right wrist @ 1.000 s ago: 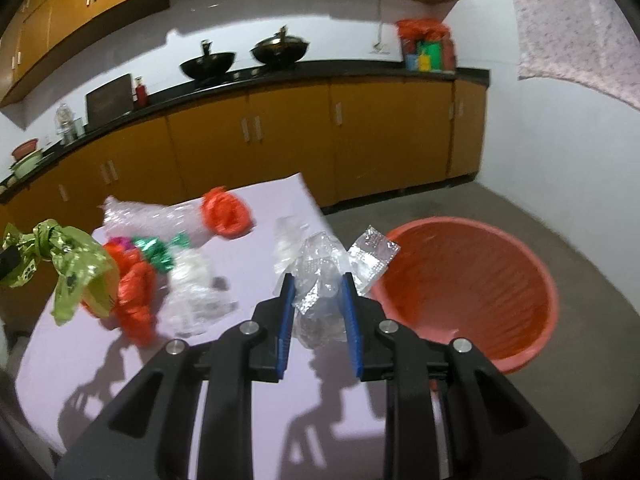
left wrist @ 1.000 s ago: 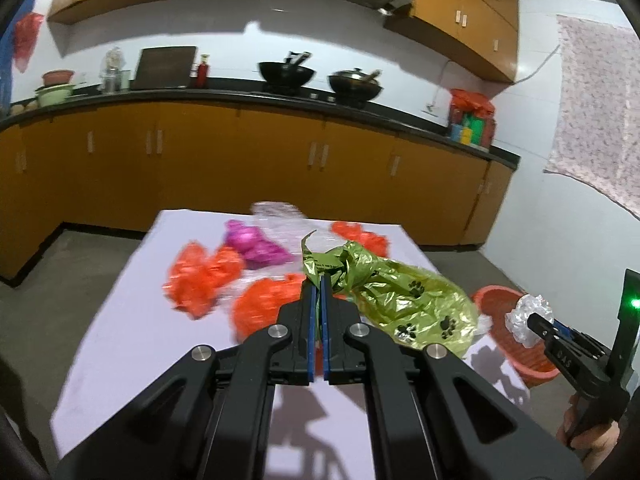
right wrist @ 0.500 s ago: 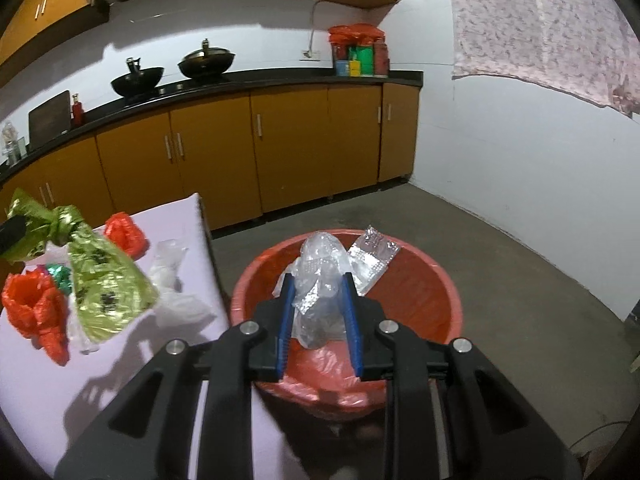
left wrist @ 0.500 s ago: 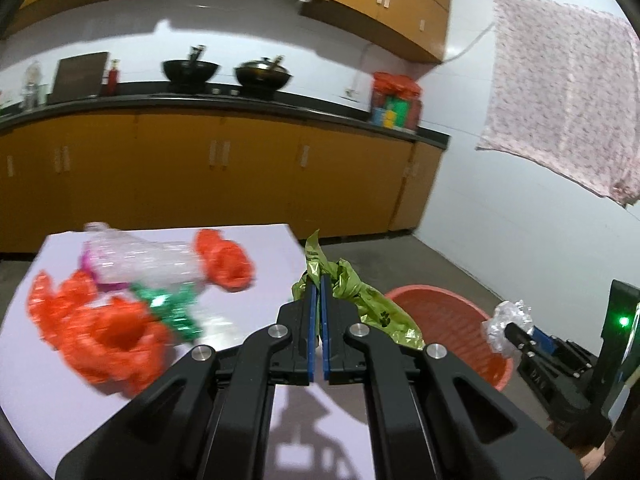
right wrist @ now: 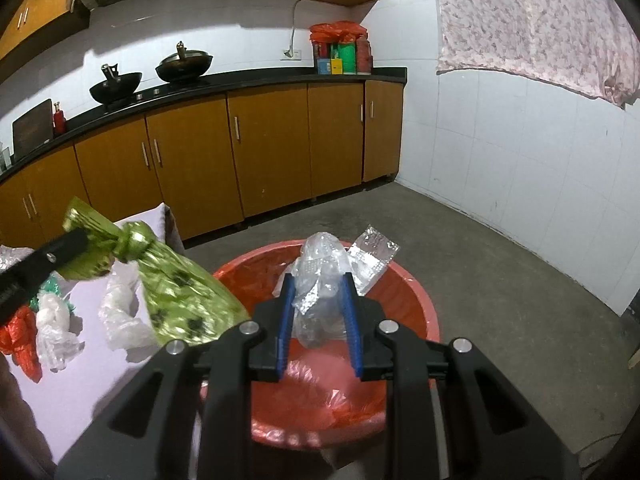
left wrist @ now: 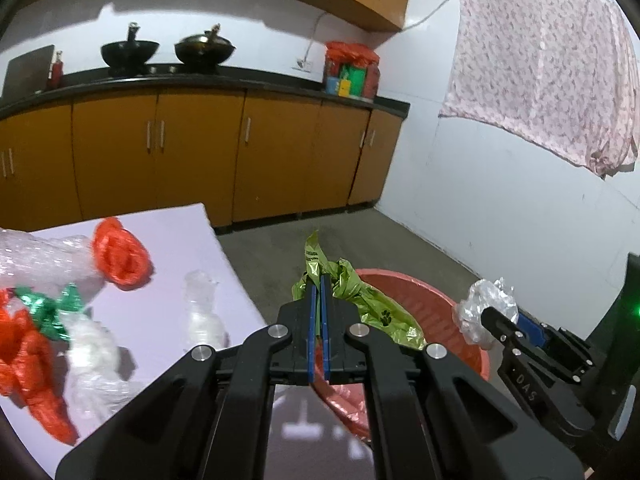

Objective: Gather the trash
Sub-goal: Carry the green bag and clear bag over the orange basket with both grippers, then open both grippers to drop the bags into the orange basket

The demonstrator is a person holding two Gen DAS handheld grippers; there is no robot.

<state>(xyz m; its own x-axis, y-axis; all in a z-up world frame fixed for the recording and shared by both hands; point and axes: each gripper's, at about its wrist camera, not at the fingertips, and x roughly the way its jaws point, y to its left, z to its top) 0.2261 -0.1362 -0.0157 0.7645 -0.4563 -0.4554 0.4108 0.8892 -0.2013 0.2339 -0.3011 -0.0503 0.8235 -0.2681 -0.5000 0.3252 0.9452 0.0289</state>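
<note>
- Both loads have swung from the white table (left wrist: pixel 176 240) to above the round red plastic basin (right wrist: pixel 416 304).
- Left gripper (left wrist: pixel 319 300) pinches the knotted green plastic bag (left wrist: pixel 376 312); right gripper (right wrist: pixel 318 300) clamps crumpled clear plastic wrap (right wrist: pixel 320 276).
- Release looks next.

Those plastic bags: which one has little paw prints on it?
The green bag pinched in the left gripper, hanging beside the red tub. The others are plain orange or clear.

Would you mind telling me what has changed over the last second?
Both grippers swung from over the table to the red basin. The left gripper carried the green bag there, the right gripper the clear plastic wrap. Neither was released; the jaws stay clamped, and the remaining trash stays on the table.
</note>
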